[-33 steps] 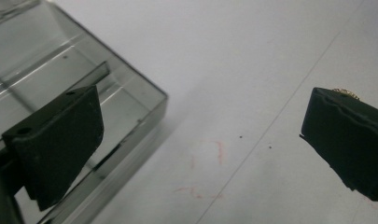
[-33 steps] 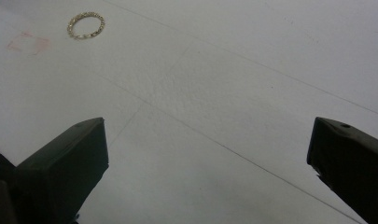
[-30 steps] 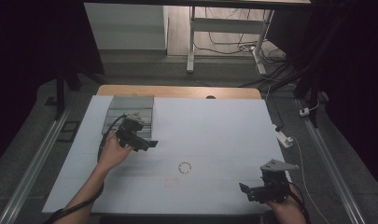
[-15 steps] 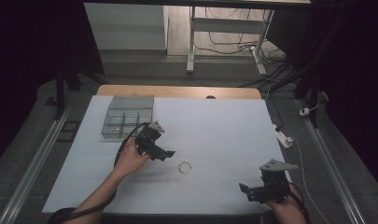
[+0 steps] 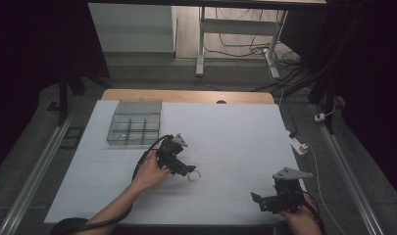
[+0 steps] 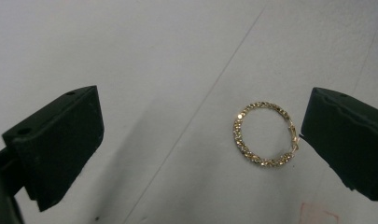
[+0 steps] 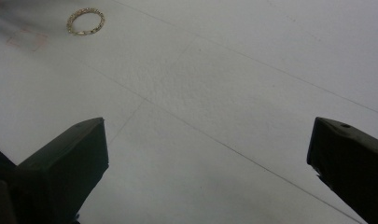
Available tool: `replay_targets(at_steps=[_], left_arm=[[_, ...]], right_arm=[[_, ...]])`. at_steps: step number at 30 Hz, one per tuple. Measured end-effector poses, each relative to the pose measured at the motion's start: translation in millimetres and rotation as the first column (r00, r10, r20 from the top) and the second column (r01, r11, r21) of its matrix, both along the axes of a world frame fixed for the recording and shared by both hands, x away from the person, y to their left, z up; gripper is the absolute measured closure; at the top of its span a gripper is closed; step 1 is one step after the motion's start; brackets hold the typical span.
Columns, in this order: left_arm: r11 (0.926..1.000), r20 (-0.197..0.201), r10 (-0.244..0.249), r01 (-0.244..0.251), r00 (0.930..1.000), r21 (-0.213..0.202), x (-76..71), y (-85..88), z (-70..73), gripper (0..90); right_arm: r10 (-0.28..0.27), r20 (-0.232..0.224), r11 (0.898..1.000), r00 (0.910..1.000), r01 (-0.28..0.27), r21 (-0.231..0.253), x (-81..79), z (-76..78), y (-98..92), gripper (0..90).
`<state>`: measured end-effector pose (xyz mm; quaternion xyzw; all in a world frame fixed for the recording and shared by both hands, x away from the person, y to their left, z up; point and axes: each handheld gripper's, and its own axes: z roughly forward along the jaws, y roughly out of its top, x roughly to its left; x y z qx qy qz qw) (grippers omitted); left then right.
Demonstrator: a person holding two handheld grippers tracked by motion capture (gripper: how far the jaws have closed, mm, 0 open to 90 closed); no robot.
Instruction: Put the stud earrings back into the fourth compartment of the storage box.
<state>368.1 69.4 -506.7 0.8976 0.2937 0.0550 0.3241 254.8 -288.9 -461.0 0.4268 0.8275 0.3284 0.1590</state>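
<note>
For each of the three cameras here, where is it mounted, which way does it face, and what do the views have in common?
High view: fixed above the person's side, facing forward and down on the white table; shows both forearms, the left gripper, the right gripper and a clear compartment box.
Left gripper view: rides the left gripper, looking down between its open jaws at a gold chain ring near the right-hand jaw.
Right gripper view: rides the right gripper, looking across the table between open jaws.
Shared: the ring appears in all three views.

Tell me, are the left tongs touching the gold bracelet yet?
Cannot tell. In the left gripper view the open left tongs straddle the gold bracelet; one jaw sits right at its edge, with no plain gap or contact.
</note>
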Motion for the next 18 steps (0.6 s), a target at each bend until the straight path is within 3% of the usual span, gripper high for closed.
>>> replay_targets(at_steps=[8, 12, 14, 18], left_arm=[[0.9954, 0.008, 0.025, -0.026, 0.9996, 0.093, 0.2, -11.0, -11.6, 0.0], [0.9932, -0.012, 0.043, -0.042, 0.9990, 0.109, 1.9, -13.6, -19.4, 0.0], [0.9886, -0.003, 0.041, -0.040, 0.9992, 0.145, 2.0, -15.7, -22.9, 0.0], [0.9906, -0.027, 0.042, -0.039, 0.9987, 0.131, 3.8, -13.5, -24.5, 0.0]], right_arm=[[0.001, 0.001, 1.000, 1.0000, -0.001, -0.001, -0.1, 0.0, 0.0, 0.0], [0.002, 0.001, 1.000, 1.0000, -0.002, -0.001, -0.2, 0.0, 0.3, 0.0], [0.002, 0.001, 1.000, 1.0000, -0.002, -0.001, -0.3, 0.0, 0.2, 0.0], [0.002, 0.001, 1.000, 1.0000, -0.002, -0.001, -0.3, 0.0, 0.1, 0.0]])
